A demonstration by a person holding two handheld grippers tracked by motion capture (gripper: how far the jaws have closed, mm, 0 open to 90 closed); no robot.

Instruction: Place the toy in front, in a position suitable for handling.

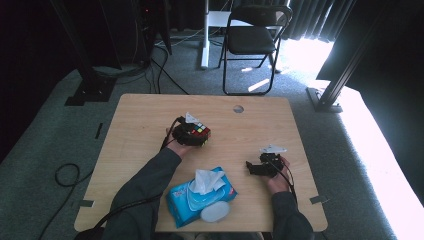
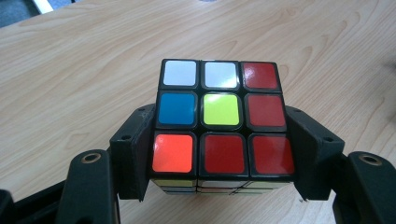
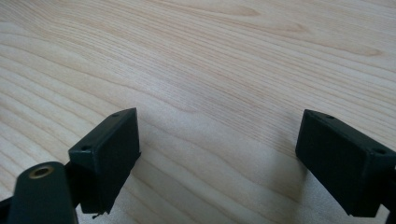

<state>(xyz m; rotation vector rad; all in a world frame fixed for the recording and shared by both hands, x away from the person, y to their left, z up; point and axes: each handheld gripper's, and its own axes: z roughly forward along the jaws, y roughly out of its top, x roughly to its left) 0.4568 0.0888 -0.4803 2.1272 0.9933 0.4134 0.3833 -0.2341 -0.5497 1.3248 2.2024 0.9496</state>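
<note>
One scrambled plastic puzzle cube with coloured stickers, clamped between the two black jaws of the left gripper, pads pressed flat against opposite sides. On its upturned face: nine stickers, counted as five red, two white, one blue, one yellow-green, the near-left one more orange than red. One pale wooden table beneath. Right gripper well apart to the right, jaws spread wide over bare wood, gripping nothing. One blue pack of wet wipes nearer the person, between the two grippers.
</note>
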